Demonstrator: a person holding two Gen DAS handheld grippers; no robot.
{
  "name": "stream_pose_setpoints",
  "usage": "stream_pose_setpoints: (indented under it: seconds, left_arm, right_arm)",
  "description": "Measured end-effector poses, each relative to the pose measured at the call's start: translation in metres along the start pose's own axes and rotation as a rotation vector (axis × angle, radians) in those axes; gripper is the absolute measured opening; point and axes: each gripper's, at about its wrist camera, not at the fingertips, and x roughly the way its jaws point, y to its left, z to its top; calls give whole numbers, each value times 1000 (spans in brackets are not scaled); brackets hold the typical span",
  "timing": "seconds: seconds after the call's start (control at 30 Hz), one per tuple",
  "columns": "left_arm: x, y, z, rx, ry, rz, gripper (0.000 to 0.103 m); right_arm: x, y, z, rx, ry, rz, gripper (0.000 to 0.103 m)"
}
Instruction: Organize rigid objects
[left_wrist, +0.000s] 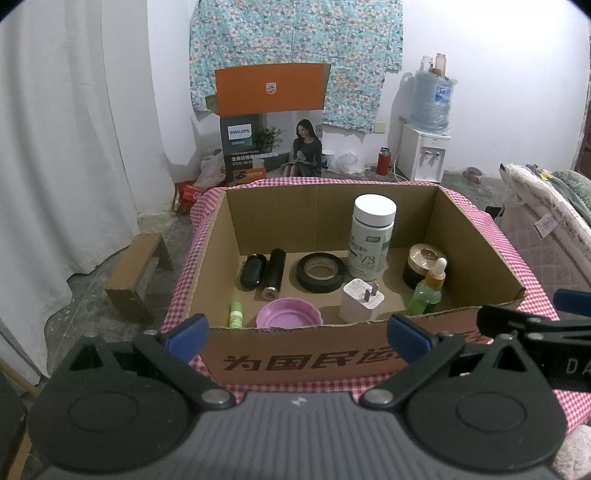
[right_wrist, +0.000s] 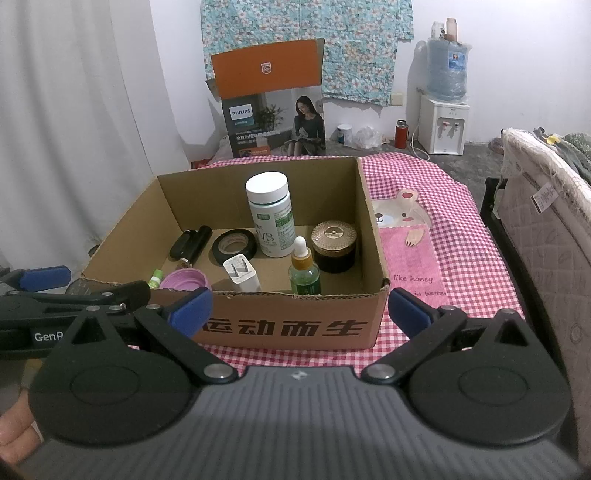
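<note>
bottle (left_wrist: 371, 236) behind charger (left_wrist: 361, 301), in box (left_wrist: 332, 206)

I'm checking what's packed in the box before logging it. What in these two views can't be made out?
- Green tube: lower end hidden behind the box's near wall, both views.
- Pink lid: front edge cut off by that wall.
- Dropper bottle: label too small to read.
- Dark jar: partly hidden by the dropper bottle, left wrist view.
- Black case: mostly hidden behind the black cylinder, right wrist view.
</note>
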Motion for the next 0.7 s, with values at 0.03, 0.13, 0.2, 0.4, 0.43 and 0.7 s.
stream_pose_setpoints:
  seconds: [0.03, 0.13, 0.2, 0.4, 0.43, 0.7]
  left_arm:
    - [0, 0, 0, 1, 0, 1, 103]
    - [-1, 0, 1, 0, -1, 4, 103]
    - [-1, 0, 1, 0, -2, 5, 103]
    - [-2, 0, 2, 3, -4, 8, 103]
    - [-2, -1, 2, 3, -5, 9, 103]
    - [-2, -2, 3, 3, -6, 9, 103]
  right_arm:
    - [0, 0, 0, 0, 0, 0, 102]
    - [0, 0, 0, -1, -1, -1, 102]
    - [0, 1, 0, 0, -1, -1, 102]
    - [0, 2, 1, 0, -2, -1, 102]
    - [0, 2, 1, -1, -3, -1, 102]
    - [0, 3, 2, -5, -5, -3, 102]
